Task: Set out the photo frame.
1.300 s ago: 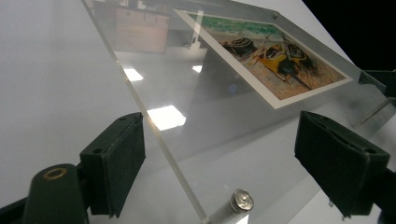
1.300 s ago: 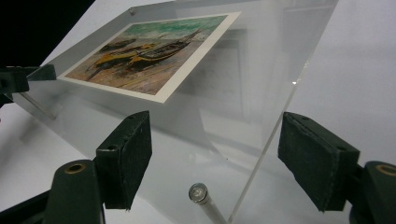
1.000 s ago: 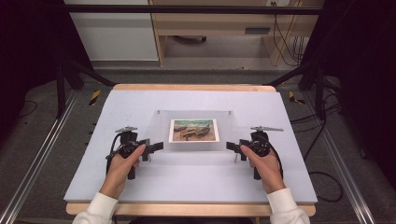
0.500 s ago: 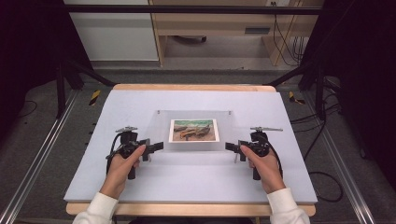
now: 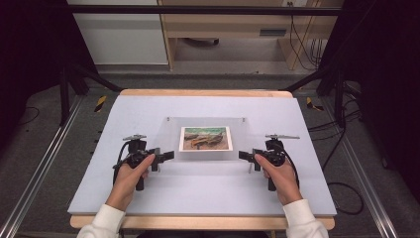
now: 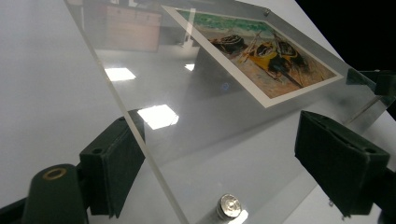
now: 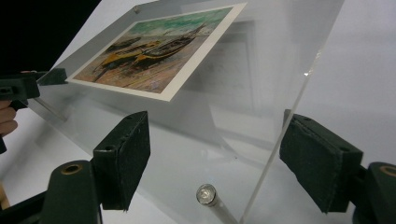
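A clear acrylic picture frame (image 5: pixel 205 157) rests on short metal pins in the middle of the white table and holds a print of beached boats (image 5: pixel 205 138). My left gripper (image 5: pixel 167 155) is at the frame's near left corner. In the left gripper view (image 6: pixel 229 168) its jaws stand wide apart, with the pane's edge (image 6: pixel 140 135) and a pin (image 6: pixel 229 206) between them and no pad pressing. My right gripper (image 5: pixel 244 155) mirrors it at the near right corner. There too (image 7: pixel 222 161) the jaws are spread around the pane's edge (image 7: pixel 275 140) and a pin (image 7: pixel 205 193).
The white board (image 5: pixel 148 114) covers a wooden table whose edge (image 5: pixel 198 222) runs along the front. Black stands and cables sit on the floor at both sides. Beyond the table are a wooden cabinet (image 5: pixel 233 29) and a white panel.
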Demonstrator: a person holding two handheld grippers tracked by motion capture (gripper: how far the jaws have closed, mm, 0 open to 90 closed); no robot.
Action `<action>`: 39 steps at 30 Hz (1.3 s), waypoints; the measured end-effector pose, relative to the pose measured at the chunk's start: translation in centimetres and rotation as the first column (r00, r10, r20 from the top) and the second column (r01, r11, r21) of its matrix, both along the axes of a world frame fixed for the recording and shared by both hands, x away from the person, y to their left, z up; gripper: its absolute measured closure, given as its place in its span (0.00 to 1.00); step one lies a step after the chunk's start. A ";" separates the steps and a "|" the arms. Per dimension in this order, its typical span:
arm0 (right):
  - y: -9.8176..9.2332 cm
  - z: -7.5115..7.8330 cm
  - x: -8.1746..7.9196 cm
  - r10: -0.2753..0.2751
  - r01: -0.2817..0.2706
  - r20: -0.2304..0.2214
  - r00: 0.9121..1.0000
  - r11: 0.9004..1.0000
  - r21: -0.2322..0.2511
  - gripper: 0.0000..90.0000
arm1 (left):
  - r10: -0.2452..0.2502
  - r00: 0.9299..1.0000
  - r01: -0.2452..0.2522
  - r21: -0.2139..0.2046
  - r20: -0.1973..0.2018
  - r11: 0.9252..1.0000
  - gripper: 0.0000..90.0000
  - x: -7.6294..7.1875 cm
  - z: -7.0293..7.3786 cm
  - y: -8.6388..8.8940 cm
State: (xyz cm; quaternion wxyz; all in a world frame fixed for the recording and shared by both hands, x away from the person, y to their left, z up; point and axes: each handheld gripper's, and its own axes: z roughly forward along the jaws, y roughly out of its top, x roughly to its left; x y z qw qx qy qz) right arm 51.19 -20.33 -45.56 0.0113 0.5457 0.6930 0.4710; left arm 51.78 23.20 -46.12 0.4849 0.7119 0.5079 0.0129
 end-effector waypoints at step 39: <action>0.0 0.6 -0.5 0.015 -0.014 0.024 1.000 0.999 -0.041 0.33 | -0.010 1.000 0.010 0.033 0.005 0.999 0.24 -0.6 0.7 0.3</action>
